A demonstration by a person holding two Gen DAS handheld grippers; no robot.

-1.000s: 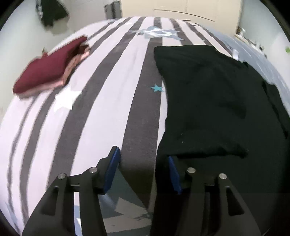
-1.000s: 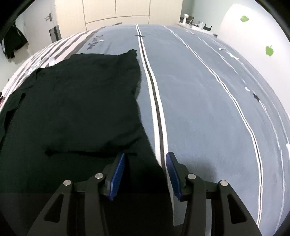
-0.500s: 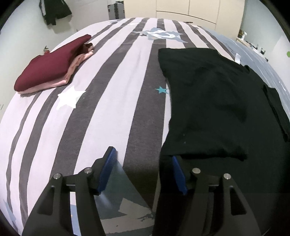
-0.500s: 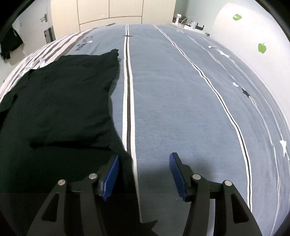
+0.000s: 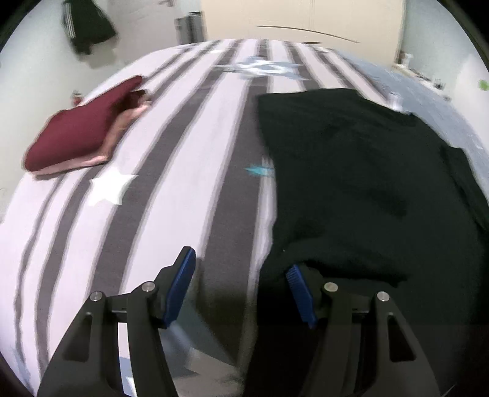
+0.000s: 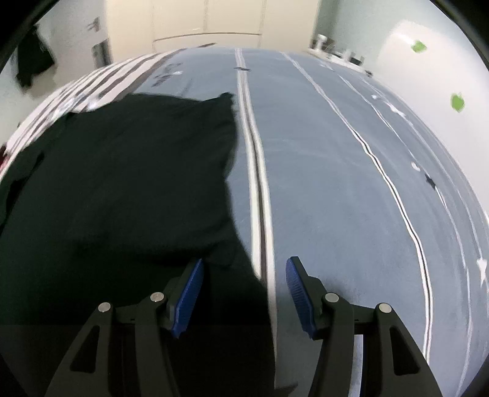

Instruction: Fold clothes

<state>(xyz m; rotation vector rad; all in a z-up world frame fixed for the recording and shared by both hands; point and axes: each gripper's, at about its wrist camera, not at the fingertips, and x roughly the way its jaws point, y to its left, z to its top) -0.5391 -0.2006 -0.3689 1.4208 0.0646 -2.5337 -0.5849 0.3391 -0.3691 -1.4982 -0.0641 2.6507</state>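
Left wrist view: the left gripper [image 5: 240, 282] points down at the bed [image 5: 189, 171], its blue pads [image 5: 180, 287] spread apart. Its jaws have just been opening, and nothing is pinched between them; bare striped cover shows in the gap. The right-hand pad stands just at the near left corner of the black garment [image 5: 360, 183], which lies flat on the right half of the bed, its near part folded back so that a doubled edge runs across just beyond the pad. Whether the pad touches the cloth cannot be told. Toward the bed's far left edge sits a folded dark red garment [image 5: 79, 134] on top of a pink one [image 5: 73, 163]. A white star [image 5: 111, 186] is printed on the cover near them, and a small teal star [image 5: 258, 169] lies just beside the black garment's left edge. The frame is blurred.

Right wrist view: the right gripper [image 6: 244, 288] likewise points down with its pads [image 6: 298, 294] spread, the jaws having just been opening, and holds nothing. Its left pad is over the near right corner of the black garment [image 6: 122, 171]; its right pad is over bare blue-grey cover [image 6: 336, 183]. A white double stripe [image 6: 258, 189] runs along the bed just beside the garment's right edge and passes between the pads. Cupboard doors [image 6: 207, 21] stand beyond the far edge.
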